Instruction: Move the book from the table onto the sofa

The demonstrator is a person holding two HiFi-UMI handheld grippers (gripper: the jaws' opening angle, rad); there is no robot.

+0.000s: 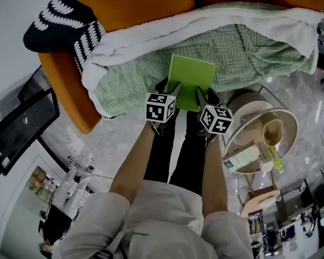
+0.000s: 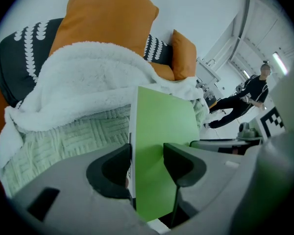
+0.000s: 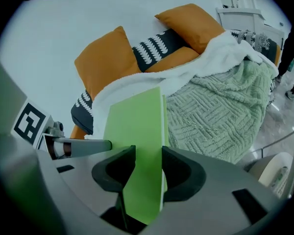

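Observation:
A thin green book (image 1: 191, 80) is held up on its edge between my two grippers, over the front of the green knitted blanket (image 1: 248, 53) on the orange sofa (image 1: 129, 4). My left gripper (image 1: 171, 88) clamps the book's near left corner and my right gripper (image 1: 204, 95) its near right corner. In the left gripper view the book (image 2: 161, 126) stands between the dark pads of the gripper (image 2: 147, 163), white page edge to the left. In the right gripper view the book (image 3: 137, 124) is pinched the same way by the gripper (image 3: 148, 168). Whether the book's far edge touches the blanket I cannot tell.
A white fleece throw (image 1: 205, 20) lies behind the green blanket, with a black-and-white patterned cushion (image 1: 59, 18) at the sofa's left end. A round beige table (image 1: 289, 123) with a carton (image 1: 240, 158) stands at the right. A person (image 2: 245, 99) stands far off.

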